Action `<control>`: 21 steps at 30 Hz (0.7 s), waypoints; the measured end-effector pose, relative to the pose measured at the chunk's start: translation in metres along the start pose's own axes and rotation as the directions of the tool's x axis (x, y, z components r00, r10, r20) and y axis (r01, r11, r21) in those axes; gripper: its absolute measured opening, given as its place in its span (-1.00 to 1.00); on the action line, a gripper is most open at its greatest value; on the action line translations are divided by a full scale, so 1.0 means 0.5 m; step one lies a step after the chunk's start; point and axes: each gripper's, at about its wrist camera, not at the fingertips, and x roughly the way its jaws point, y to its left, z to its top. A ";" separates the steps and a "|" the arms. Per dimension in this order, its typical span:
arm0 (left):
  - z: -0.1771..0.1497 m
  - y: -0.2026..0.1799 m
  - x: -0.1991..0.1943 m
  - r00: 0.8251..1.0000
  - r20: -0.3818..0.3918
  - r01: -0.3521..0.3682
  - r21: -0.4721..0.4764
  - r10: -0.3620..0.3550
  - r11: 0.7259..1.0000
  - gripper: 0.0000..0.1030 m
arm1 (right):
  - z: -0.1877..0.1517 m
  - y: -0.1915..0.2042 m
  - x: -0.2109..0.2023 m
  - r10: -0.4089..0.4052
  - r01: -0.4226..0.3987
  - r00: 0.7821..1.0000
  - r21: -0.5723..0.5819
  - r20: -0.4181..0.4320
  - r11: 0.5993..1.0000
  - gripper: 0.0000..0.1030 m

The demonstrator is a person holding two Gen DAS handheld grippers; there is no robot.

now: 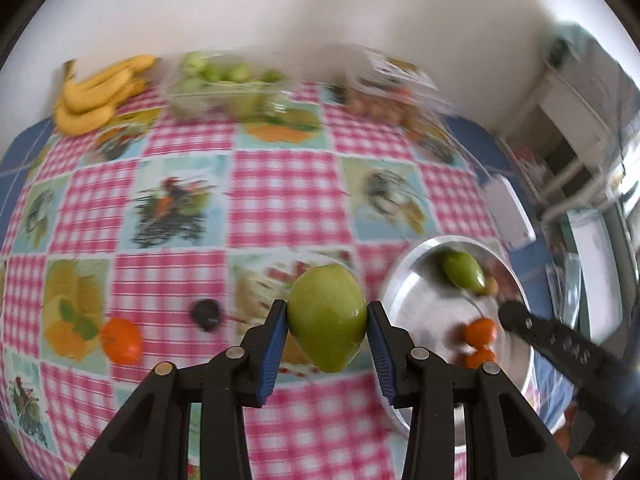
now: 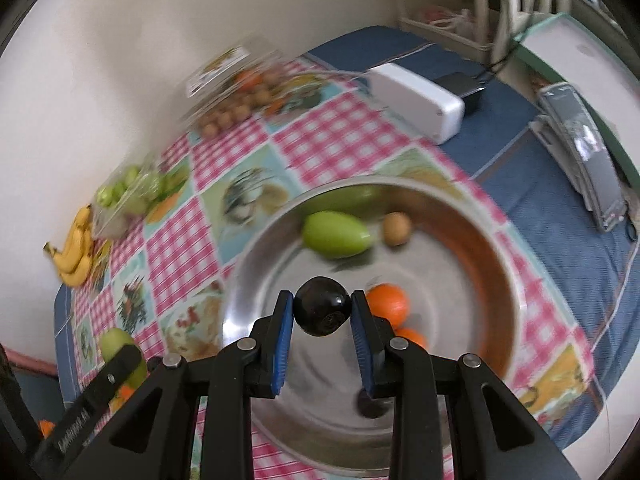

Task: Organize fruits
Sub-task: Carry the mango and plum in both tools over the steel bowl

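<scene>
Right wrist view shows the steel bowl (image 2: pixel 460 216) under the right gripper (image 2: pixel 322 312), clamped on a dark plum (image 2: pixel 322 311), while the left gripper (image 1: pixel 328 318) clamps a green mango (image 1: pixel 327 316) beside the bowl, so both should lower before releasing gently.
</scene>
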 end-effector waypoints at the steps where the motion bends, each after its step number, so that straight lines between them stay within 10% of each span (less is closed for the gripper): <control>1: -0.005 -0.013 0.003 1.000 -0.006 0.006 0.015 -0.005 1.000 -0.18 | 0.001 -0.006 0.000 0.001 -0.001 1.000 0.005 0.000 1.000 -0.42; 21: -0.062 -0.124 0.084 0.991 -0.130 0.060 0.152 -0.041 0.987 -0.18 | -0.016 -0.019 0.045 0.026 -0.029 0.993 -0.028 -0.114 0.999 -0.41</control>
